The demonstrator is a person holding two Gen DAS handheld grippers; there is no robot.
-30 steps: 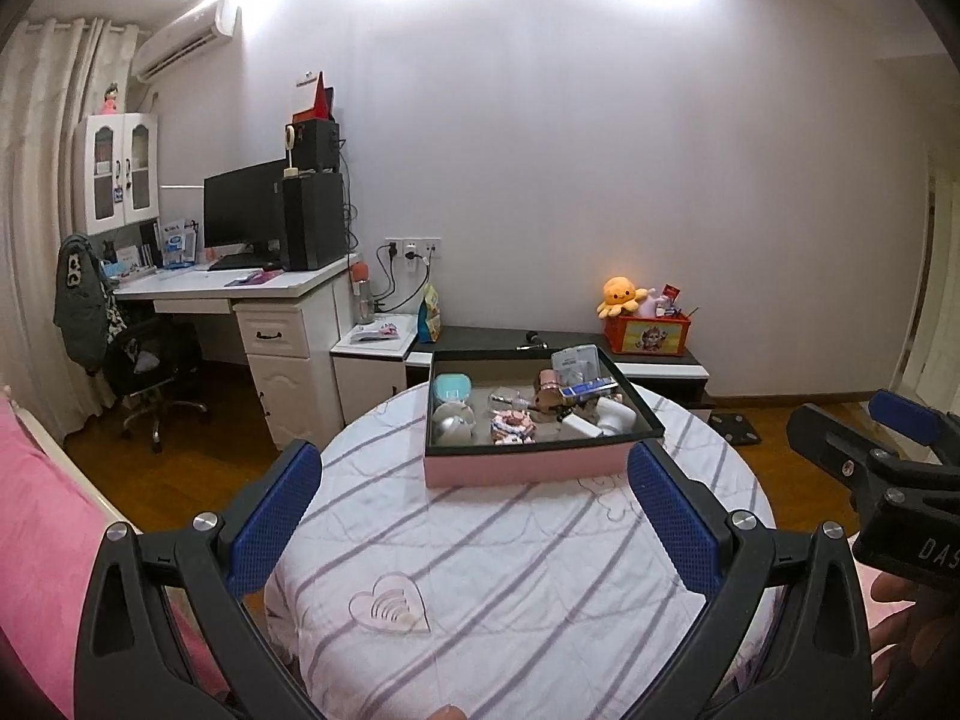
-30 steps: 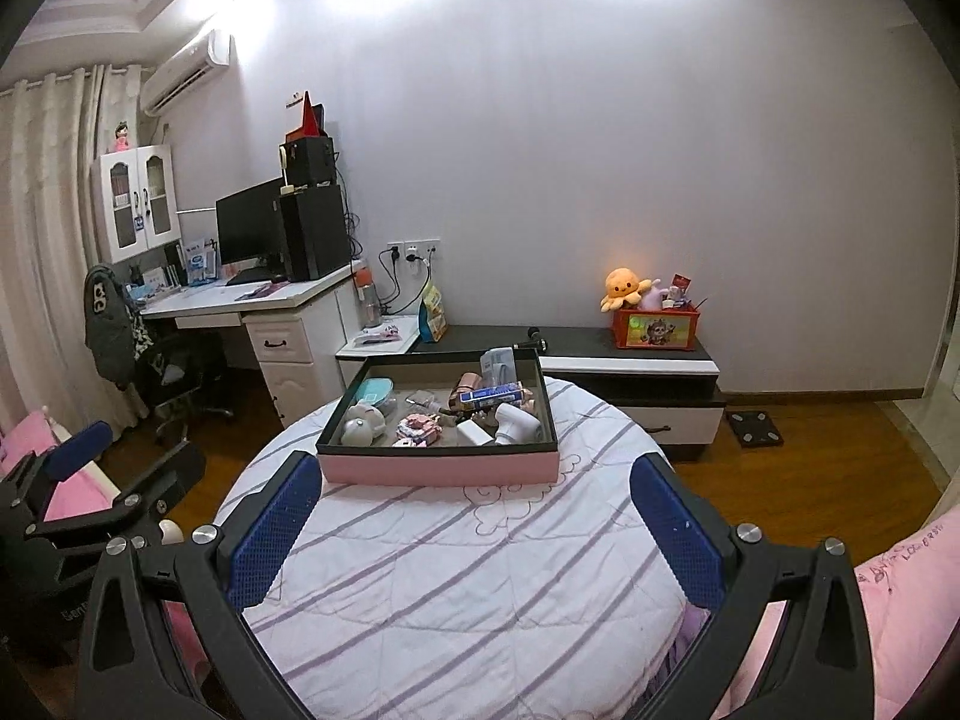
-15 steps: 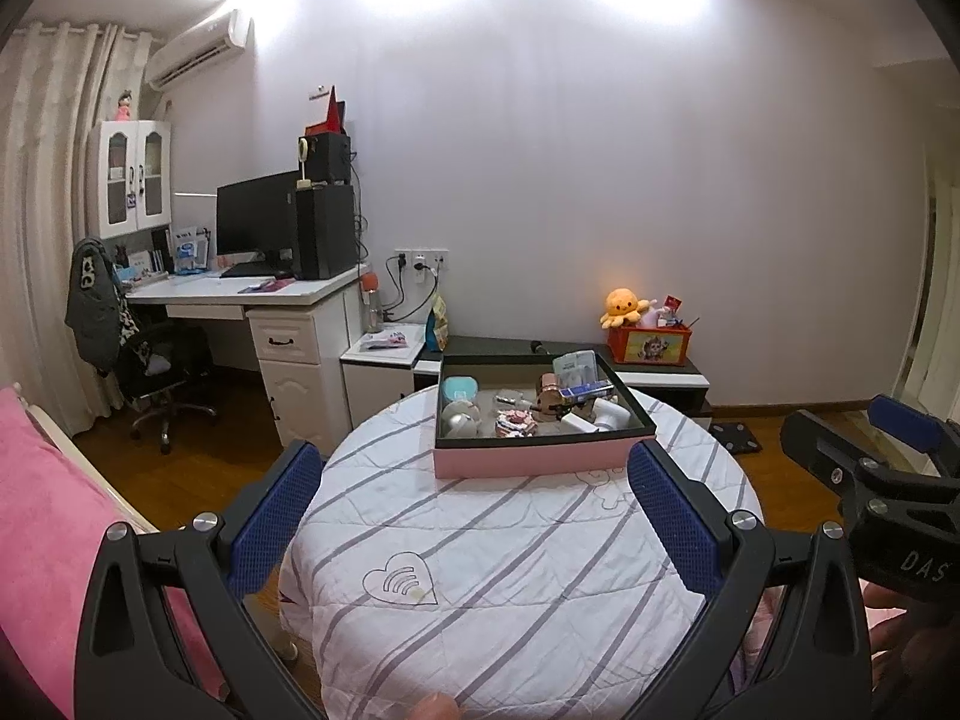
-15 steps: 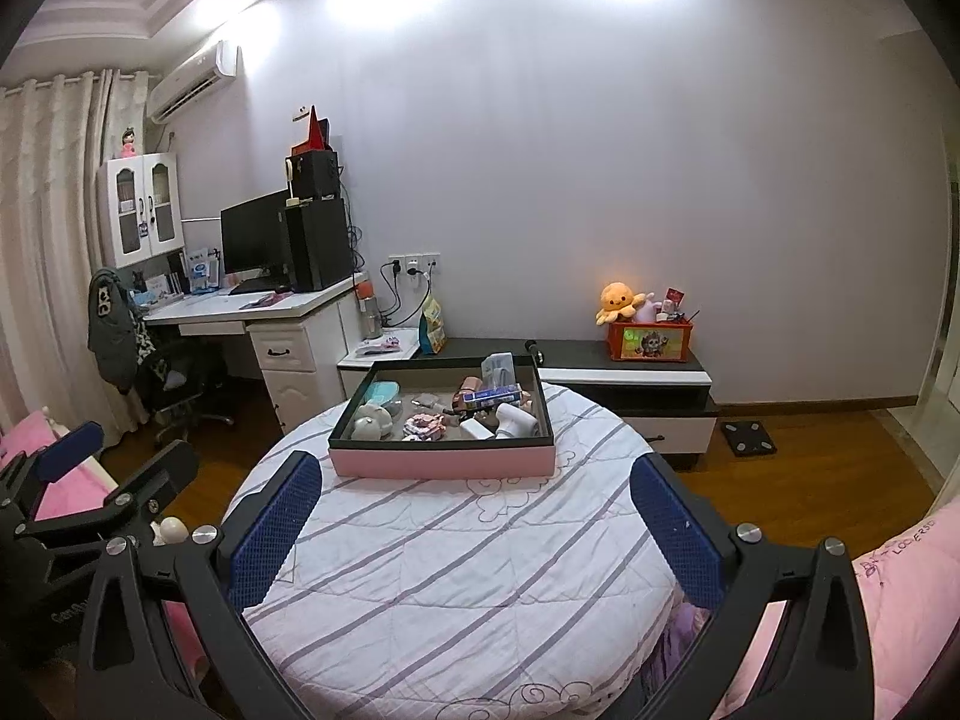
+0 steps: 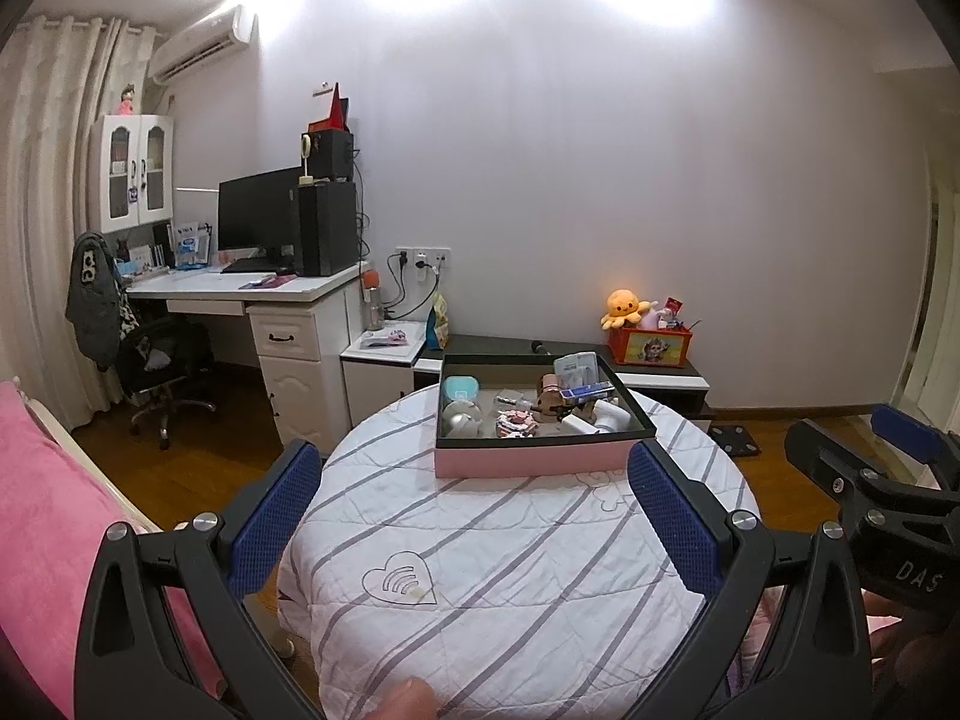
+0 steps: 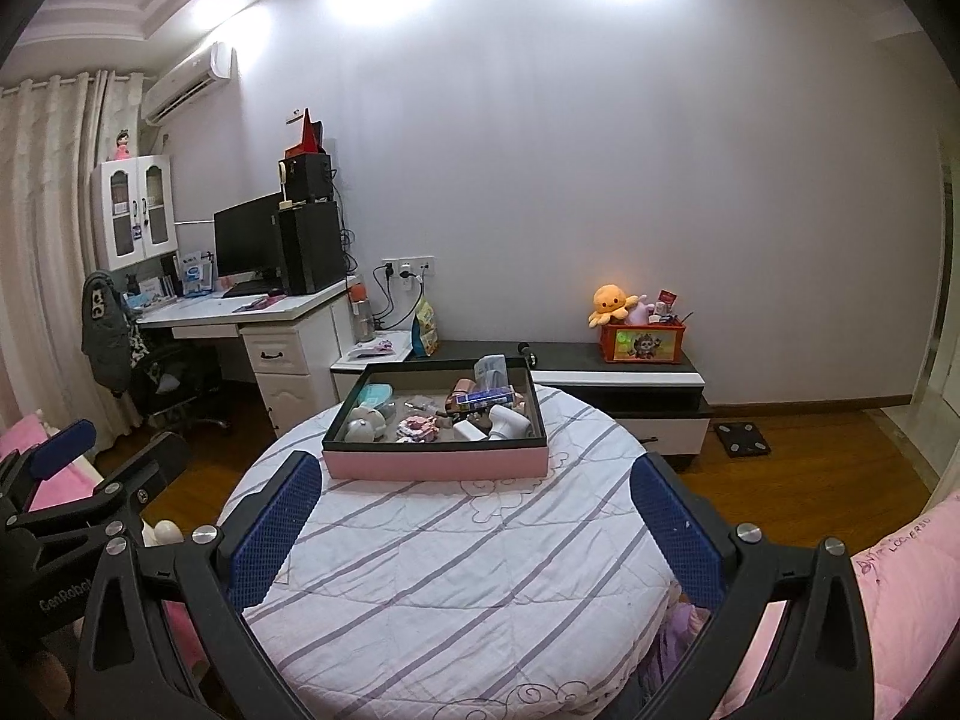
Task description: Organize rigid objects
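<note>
- Left tongs [image 5: 468, 516]: spread wide, nothing between the blue ribbed pads [image 5: 273, 513]. They hover over the near half of the round desk [image 5: 510, 576], well short of the box.
- Desk cover: quilted white cloth with grey-purple stripes and a stitched heart; soft, likely to bunch if anything is dragged across it.
- Box [image 5: 540, 459]: shallow rectangle, pink outer wall, dark rim and lining, on the far half of the desk. All the small things sit inside it, in a jumble.
- Contents, left to right: a teal rounded case [image 5: 459, 387]; a pale domed thing [image 5: 459, 420]; a small pink-and-white patterned piece [image 5: 515, 422]; a brown figure, too small to tell; a blue flat carton [image 6: 483, 399] lying across others; a white cylinder [image 6: 510, 422] on its side.
- Right tongs [image 6: 477, 525]: also spread wide and holding nothing, aimed at the box from the near edge.
- Step, as judged: both tools stand off from the box. This fits an approach to sort the contents, or a withdrawal after filling it; the views do not settle which.
- Any pick here calls for a top-down reach past the rim. The hard, smooth pieces may slip, and the crowding leaves little finger room.
</note>
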